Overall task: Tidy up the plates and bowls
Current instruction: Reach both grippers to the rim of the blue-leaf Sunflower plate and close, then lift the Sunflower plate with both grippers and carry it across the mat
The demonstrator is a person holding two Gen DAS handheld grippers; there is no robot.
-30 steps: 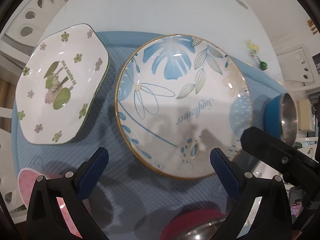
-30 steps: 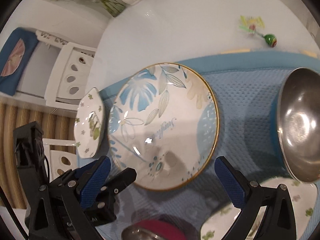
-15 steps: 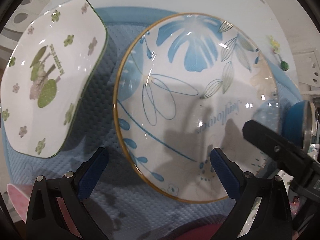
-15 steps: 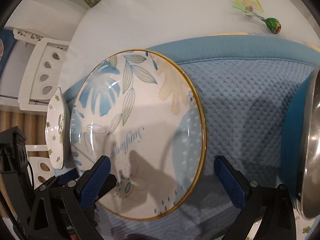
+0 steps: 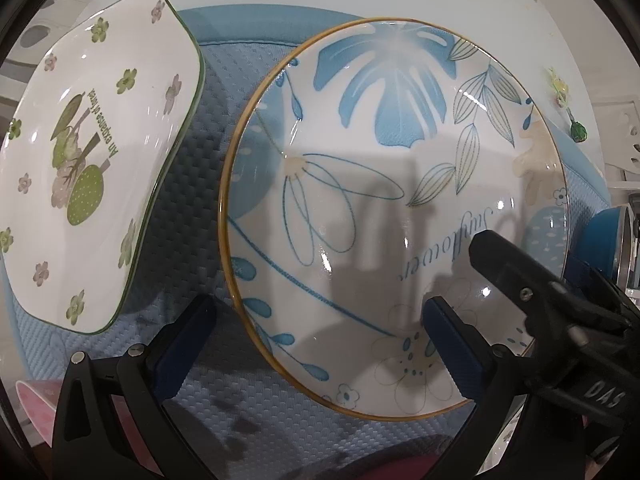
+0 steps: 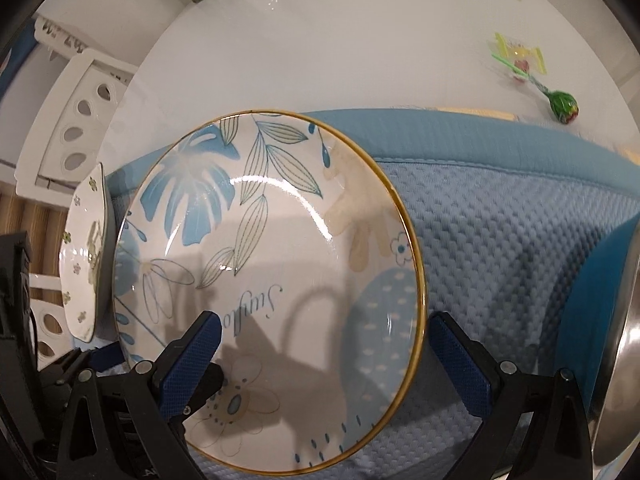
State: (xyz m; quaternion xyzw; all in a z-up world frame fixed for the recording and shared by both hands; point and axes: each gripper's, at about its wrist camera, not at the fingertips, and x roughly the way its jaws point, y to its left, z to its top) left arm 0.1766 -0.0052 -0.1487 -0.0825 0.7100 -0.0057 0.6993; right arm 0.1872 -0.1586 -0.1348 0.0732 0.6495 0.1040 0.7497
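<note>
Your left gripper (image 5: 316, 336) has its fingers spread wide and holds nothing. One blue pad sits over the mat (image 5: 248, 408) and the other over the near part of the round plate (image 5: 384, 208). The plate's near-left rim lies between the two pads.

Your right gripper (image 6: 320, 346) is likewise spread wide with nothing in it. Its left pad is over the round plate (image 6: 272, 280); its right pad is over the mat (image 6: 500, 240), just outside the plate's right rim. In the left wrist view the right gripper's black body comes in from the right, over the plate's right side.

The round plate, blue-leaf pattern with a gold rim, lies flat on the blue textured mat. The square plate (image 5: 92, 168) with green flowers lies just beside it on the left, overhanging the mat edge. A blue bowl with a steel inside (image 6: 624, 320) sits at the right of the mat. A wrapped lollipop (image 6: 560, 104) lies on the white table (image 6: 320, 40) beyond the mat.
</note>
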